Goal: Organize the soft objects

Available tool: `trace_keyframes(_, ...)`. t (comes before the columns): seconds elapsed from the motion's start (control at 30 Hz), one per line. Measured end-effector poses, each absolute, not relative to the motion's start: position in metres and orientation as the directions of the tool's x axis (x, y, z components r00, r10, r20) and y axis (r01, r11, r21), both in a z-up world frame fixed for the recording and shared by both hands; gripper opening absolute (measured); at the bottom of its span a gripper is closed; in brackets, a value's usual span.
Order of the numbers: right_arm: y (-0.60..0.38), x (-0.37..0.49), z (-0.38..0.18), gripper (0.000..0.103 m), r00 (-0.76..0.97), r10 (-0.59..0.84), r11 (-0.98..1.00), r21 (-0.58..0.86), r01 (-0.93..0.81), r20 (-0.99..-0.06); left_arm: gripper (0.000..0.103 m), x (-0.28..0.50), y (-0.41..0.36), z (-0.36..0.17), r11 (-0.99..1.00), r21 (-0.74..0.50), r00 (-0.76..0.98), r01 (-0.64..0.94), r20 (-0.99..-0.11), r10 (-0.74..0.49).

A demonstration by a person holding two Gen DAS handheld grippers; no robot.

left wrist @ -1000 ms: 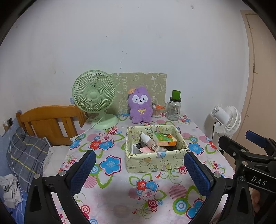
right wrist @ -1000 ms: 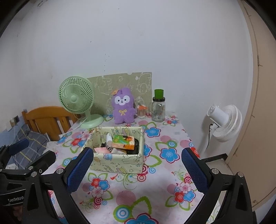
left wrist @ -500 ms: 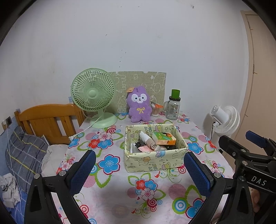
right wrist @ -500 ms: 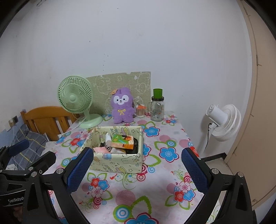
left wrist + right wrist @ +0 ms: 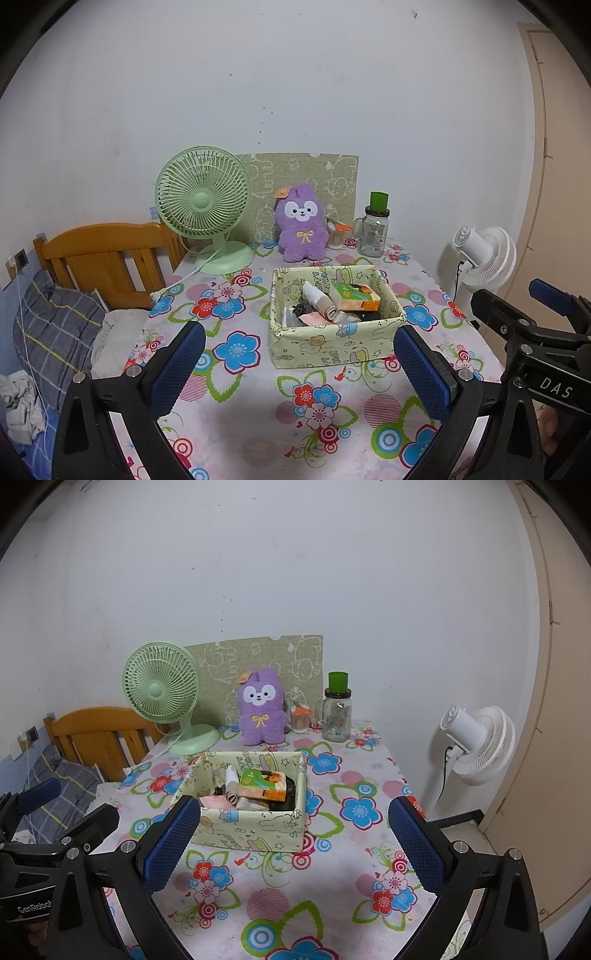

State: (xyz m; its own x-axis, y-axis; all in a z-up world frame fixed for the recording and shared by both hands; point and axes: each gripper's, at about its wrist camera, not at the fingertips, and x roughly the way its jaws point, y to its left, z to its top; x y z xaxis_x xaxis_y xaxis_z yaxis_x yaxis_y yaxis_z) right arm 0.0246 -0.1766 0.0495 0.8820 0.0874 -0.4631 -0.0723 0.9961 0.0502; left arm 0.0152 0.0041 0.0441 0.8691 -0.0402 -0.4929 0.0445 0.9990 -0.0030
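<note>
A purple plush toy point(image 5: 301, 225) point(image 5: 261, 712) stands upright at the back of the flowered table point(image 5: 258, 387), against a patterned board. In front of it sits a pale yellow fabric box point(image 5: 334, 341) point(image 5: 255, 829) holding a rolled cloth point(image 5: 319, 304), an orange-green carton point(image 5: 354, 297) and other small items. My left gripper point(image 5: 299, 365) is open and empty, short of the box above the near table. My right gripper point(image 5: 293, 843) is open too, its left pad point(image 5: 168, 843) overlapping the box's near-left corner in view. Each gripper shows at the edge of the other's view.
A green desk fan point(image 5: 205, 206) stands back left with its cord trailing off the table. A glass jar with a green cap point(image 5: 373, 230) and a small cup sit back right. A wooden headboard point(image 5: 103, 258) and bedding lie left; a white floor fan point(image 5: 484, 258) stands right.
Both views have risen and pulled slightly back from the table; the box and plush toy sit a little lower and farther. Both grippers stay open.
</note>
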Motion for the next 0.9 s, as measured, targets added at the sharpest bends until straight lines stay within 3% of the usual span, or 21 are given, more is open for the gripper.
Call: trace_keyframes(0.9, -0.1762, 0.0262, 0.0489, 0.103, 0.879, 0.088, 0.996, 0.05, -0.074, -0.469, 0.103, 0.0155, 0.0041, 0.0449, 0.999, 0.001, 0.868, 0.042, -0.495, -0.036)
